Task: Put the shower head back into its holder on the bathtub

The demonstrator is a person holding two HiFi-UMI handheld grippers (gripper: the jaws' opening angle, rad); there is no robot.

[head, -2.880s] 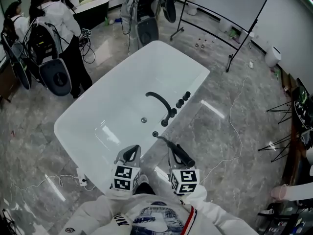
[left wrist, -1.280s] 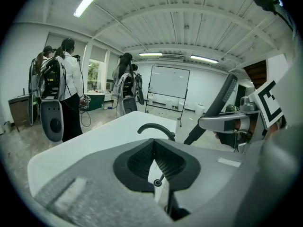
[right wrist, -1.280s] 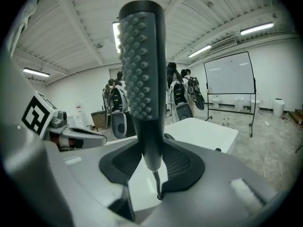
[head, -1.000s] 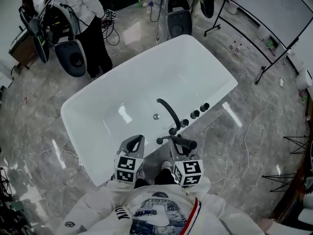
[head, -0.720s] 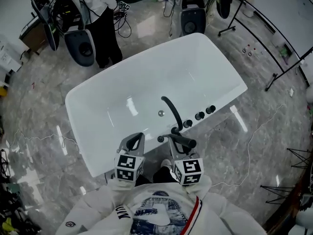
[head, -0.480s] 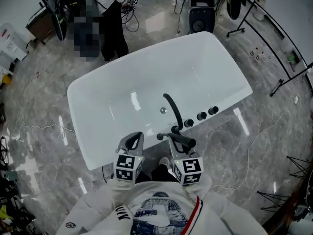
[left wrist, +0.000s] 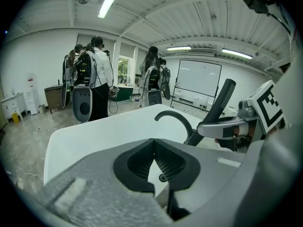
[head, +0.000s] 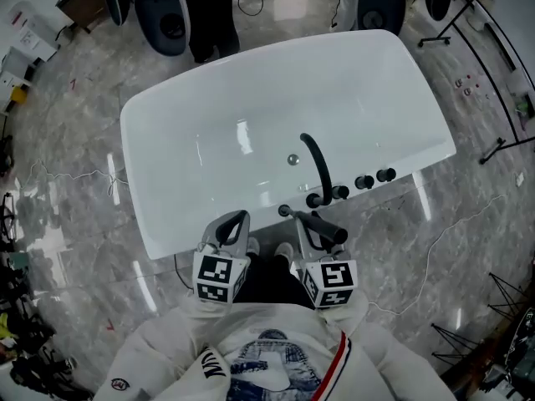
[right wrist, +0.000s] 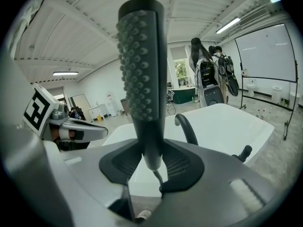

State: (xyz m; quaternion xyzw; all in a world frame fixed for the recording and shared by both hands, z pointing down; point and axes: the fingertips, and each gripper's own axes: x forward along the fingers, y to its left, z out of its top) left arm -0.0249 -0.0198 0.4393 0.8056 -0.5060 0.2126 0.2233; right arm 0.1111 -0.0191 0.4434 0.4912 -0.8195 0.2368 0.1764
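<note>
Lower left of the head view: my left gripper (head: 235,220) hangs over the near rim of the bathtub (head: 142,149). Its own view shows the jaws pressed together with nothing between them, so it is idle and out of the way, spare in case the hose needs steadying. Just right of it, on the rim near frame centre, sits a small dark round fitting (head: 284,211). I take this for the holder, though it is too small to be sure. Right again: my right gripper (head: 306,224) is clamped on the shower head (head: 328,233). Its view shows the jaws pinching the narrow lower end of the handle, with the nozzle face (right wrist: 137,65) standing tall above the pads. It is held low on the stem, I judge, so the tip below the jaws stays free to drop into a socket. In the head view the shower head lies slantwise over the rim, close to the fitting but not seated. Further right stand the curved black spout (head: 316,167) and a row of knobs (head: 364,182), which the handle must clear on the way down. Next call: tip the handle upright over the fitting and lower it straight.
</note>
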